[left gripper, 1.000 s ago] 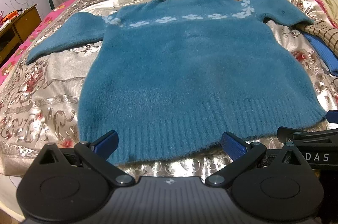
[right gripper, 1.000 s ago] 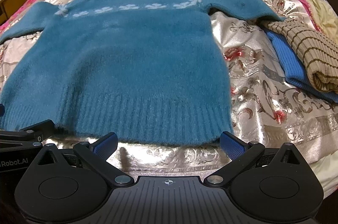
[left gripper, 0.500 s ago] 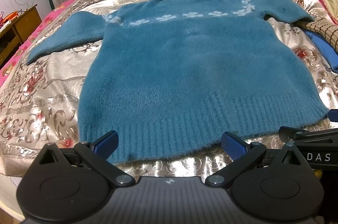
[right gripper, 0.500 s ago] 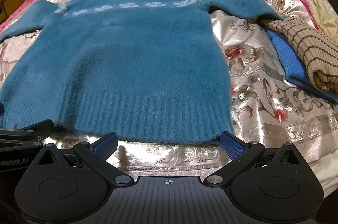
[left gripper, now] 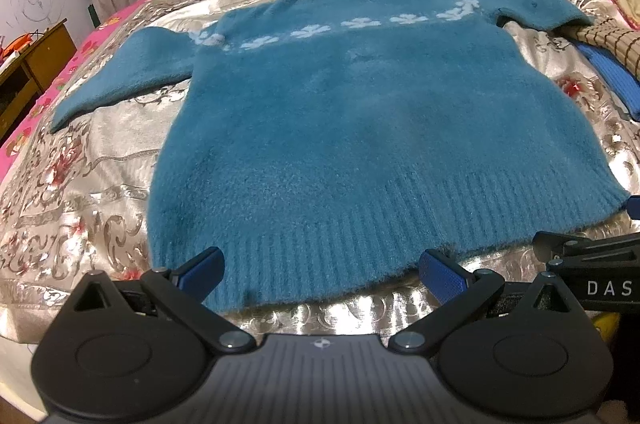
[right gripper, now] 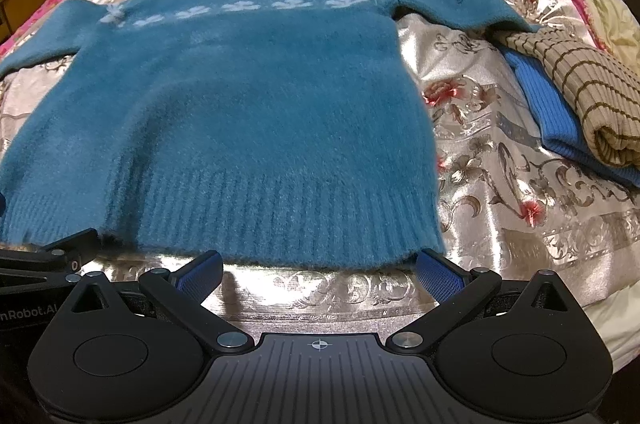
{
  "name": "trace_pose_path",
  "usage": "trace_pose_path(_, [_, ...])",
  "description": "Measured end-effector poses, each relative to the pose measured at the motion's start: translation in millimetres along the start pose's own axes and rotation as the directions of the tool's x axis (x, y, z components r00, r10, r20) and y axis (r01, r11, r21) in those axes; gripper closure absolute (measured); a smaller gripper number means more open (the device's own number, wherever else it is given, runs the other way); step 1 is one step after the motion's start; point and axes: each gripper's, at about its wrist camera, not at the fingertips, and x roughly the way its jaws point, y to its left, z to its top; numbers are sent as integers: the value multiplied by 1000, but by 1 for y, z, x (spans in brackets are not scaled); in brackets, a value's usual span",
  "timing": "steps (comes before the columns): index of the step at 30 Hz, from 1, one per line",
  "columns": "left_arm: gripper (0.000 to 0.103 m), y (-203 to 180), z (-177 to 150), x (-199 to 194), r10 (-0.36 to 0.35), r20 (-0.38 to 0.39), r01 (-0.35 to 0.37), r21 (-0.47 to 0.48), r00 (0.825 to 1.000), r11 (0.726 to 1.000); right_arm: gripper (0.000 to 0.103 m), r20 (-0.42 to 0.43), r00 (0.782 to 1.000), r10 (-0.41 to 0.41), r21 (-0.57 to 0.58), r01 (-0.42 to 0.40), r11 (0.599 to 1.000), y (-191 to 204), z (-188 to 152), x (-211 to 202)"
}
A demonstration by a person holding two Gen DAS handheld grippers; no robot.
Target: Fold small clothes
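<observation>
The teal sweater (left gripper: pixel 360 127) lies flat on the silver bedspread (right gripper: pixel 500 207), its ribbed hem just ahead of the left gripper (left gripper: pixel 322 274) and the right gripper (right gripper: pixel 318 270), both wide open and empty.

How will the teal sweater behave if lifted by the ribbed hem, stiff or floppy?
Likely floppy: the teal sweater lies flat and limp on the shiny bedspread, sleeves sprawled. The fuzzy knit probably grips pads well. Pushed, it may slide or bunch on that satin-looking cover.

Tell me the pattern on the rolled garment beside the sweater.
Tan with thin dark stripes; right wrist view shows it best.
</observation>
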Motion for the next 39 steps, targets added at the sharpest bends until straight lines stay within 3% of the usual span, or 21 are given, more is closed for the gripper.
trace_pose_path(29, [0,0,14,6,17,13,-17,31,1000,999,0,3,1000,14,6,-14,1000,-3,11,7])
trace_pose_path(39, [0,-2,13,15,23,-24,-22,39,999,999,0,-10,1000,21,2,-21,1000,-2,12,14])
